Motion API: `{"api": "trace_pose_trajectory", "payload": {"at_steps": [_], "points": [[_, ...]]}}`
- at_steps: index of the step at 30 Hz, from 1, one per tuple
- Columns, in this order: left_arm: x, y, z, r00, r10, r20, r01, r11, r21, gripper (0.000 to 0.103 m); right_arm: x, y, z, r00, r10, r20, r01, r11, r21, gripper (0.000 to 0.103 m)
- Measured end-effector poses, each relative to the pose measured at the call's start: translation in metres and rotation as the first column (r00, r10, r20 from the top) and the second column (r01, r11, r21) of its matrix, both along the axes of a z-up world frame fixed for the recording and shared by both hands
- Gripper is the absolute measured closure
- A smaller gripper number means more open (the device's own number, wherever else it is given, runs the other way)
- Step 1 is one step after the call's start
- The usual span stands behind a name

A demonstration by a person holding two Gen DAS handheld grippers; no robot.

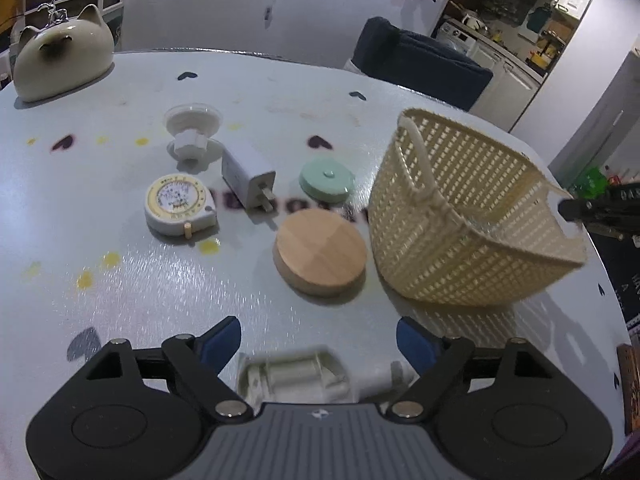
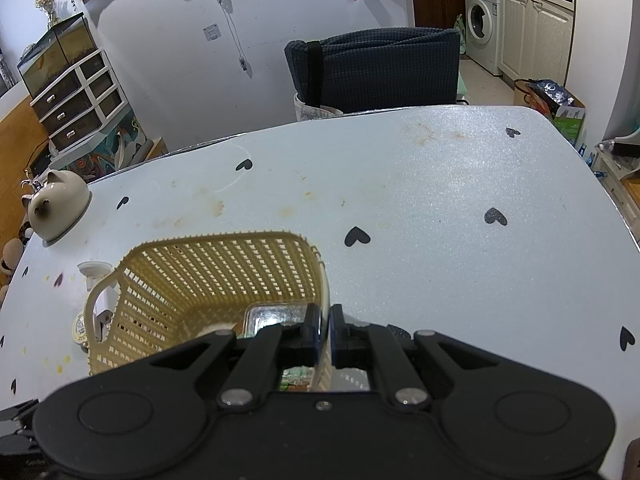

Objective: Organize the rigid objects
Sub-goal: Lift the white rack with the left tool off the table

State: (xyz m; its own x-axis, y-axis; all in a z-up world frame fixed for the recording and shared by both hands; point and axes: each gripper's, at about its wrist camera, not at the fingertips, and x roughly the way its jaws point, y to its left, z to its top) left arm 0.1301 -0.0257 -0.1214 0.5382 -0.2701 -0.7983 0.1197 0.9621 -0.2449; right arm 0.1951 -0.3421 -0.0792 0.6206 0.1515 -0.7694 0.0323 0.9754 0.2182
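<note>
Right wrist: basket [image 2: 224, 280] contents half-hidden

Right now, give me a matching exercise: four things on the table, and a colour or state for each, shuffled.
Things:
1. wooden disc
2. small round case
3. left gripper
4. right gripper

Colour or state:
A. shut on the basket rim
B. mint green
C. open
D. light brown

Pairs: 1-D, 2-B, 3-C, 4-A
</note>
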Motion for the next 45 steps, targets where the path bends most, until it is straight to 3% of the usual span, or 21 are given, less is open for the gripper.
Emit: {"api": "trace_pose_trajectory", "payload": {"at_steps": [6,12,17,25,28,36,45], "points": [[-0.006,0.002,0.0,0.998,0.001,-0.055,-0.001,1.0,0.007,0.019,0.0,0.0,0.0,1.0,0.0,0.0,0.0,1.0,-0.003,0.098],[-0.017,0.004,-0.001,0.992,-0.053,-0.114,0.057,0.998,0.032,0.018,0.0,0.001,0.0,1.0,0.0,0.0,0.0,1.0,-0.002,0.098],[-0.022,0.004,-0.01,0.987,-0.03,-0.158,0.038,0.998,0.048,0.025,0.0,0.001,0.0,1.0,0.0,0.0,0.0,1.0,-0.002,0.098],[-0.019,0.005,-0.01,0.988,-0.003,-0.154,0.008,0.999,0.032,0.026,-0.001,0.001,0.0,1.0,0.001,-0.001,-0.001,1.0,-0.005,0.098],[-0.019,0.009,-0.009,0.988,0.018,-0.151,-0.014,1.0,0.027,0.037,-0.001,0.001,-0.001,1.0,0.001,0.0,-0.001,1.0,-0.006,0.098],[-0.018,0.01,-0.007,0.99,0.021,-0.142,-0.019,1.0,0.017,0.037,-0.001,0.001,-0.001,1.0,0.001,0.0,-0.001,1.0,-0.006,0.098],[-0.011,0.021,0.024,0.997,0.06,-0.056,-0.062,0.997,-0.039,0.037,-0.001,0.001,-0.001,1.0,0.002,0.0,-0.002,1.0,-0.005,0.098]]}}
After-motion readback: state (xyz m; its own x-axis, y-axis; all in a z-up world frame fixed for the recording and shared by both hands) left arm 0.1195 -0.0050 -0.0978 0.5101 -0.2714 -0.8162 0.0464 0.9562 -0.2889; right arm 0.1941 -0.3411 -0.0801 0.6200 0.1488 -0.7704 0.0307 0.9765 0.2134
